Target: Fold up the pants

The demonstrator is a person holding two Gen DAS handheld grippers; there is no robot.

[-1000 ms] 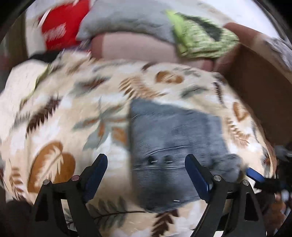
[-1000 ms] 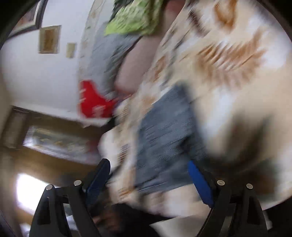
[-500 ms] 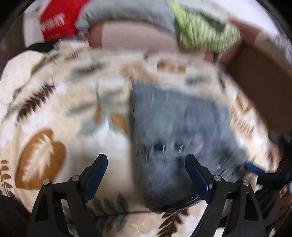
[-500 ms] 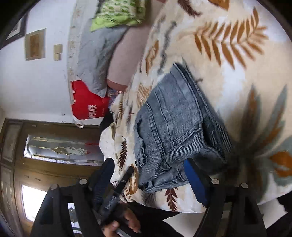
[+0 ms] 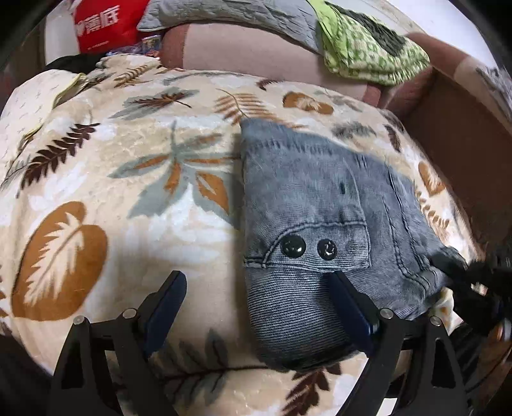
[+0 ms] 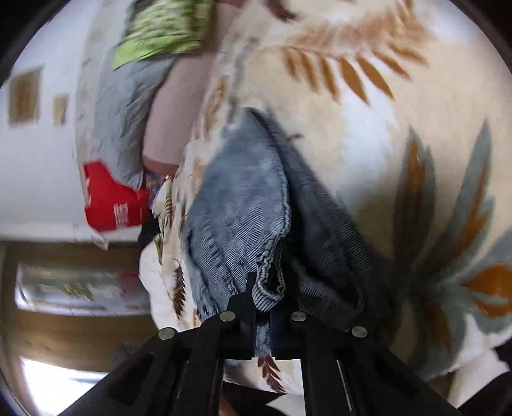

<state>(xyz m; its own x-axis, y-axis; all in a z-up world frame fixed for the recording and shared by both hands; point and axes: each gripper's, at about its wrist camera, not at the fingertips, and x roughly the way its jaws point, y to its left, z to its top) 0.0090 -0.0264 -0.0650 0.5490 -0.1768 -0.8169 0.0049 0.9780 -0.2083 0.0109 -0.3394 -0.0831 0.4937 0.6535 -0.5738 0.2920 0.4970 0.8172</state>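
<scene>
A: What is the right claw (image 6: 267, 307) doing?

B: Its jaws are pressing together on a bunched hem edge of the denim pants (image 6: 236, 224), pinching the cloth deep between them. Judged from the grip, this corner is being held so that the layer can be drawn over or straightened.

A: And the left claw (image 5: 256, 307)?

B: It is standing spread and holding nothing. One finger (image 5: 350, 305) is hovering over the near end of the pants (image 5: 320, 208), the other over bare blanket. It is likely waiting to pin or take the opposite edge.

A: Where are the pants lying?

B: They are resting as a compact, already doubled bundle on the leaf-print blanket (image 5: 128, 166), two black buttons (image 5: 308, 248) facing up, near the blanket's front edge. A green patterned cloth (image 5: 368, 51) and a red bag (image 5: 102, 22) are lying well apart, behind.
</scene>
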